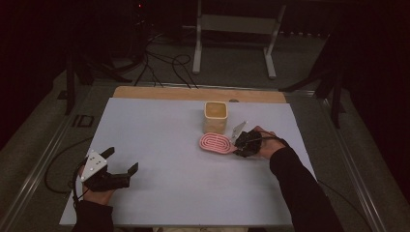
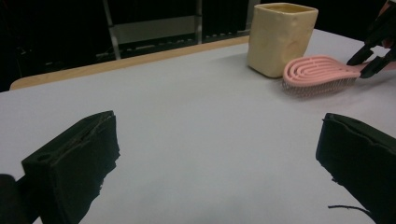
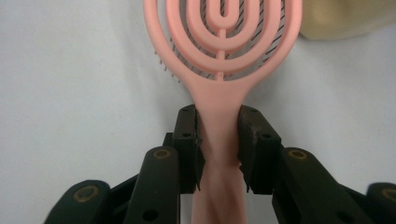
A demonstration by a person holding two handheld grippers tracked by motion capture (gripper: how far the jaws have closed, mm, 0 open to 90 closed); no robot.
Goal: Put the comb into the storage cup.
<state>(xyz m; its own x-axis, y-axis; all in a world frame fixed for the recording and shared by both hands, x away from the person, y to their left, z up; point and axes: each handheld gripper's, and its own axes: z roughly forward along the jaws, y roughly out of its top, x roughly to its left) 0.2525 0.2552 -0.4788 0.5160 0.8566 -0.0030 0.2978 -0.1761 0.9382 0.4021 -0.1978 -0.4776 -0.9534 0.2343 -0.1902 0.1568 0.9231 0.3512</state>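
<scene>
Over on the near left corner of the tabletop (image 1: 159, 145), the left gripper (image 1: 122, 162) just sits with its jaws spread wide and nothing between them, well apart from everything. Moving right, the pink hairbrush (image 1: 215, 143) lies flat, bristles down, just in front of the cream cup (image 1: 215, 116). Its long axis runs roughly left-right, handle toward the right gripper (image 1: 239, 146), whose jaws are clamped on the handle (image 3: 218, 140) just below the head. That hand's clearly nearest; my guess is a lift into the cup comes next.
</scene>
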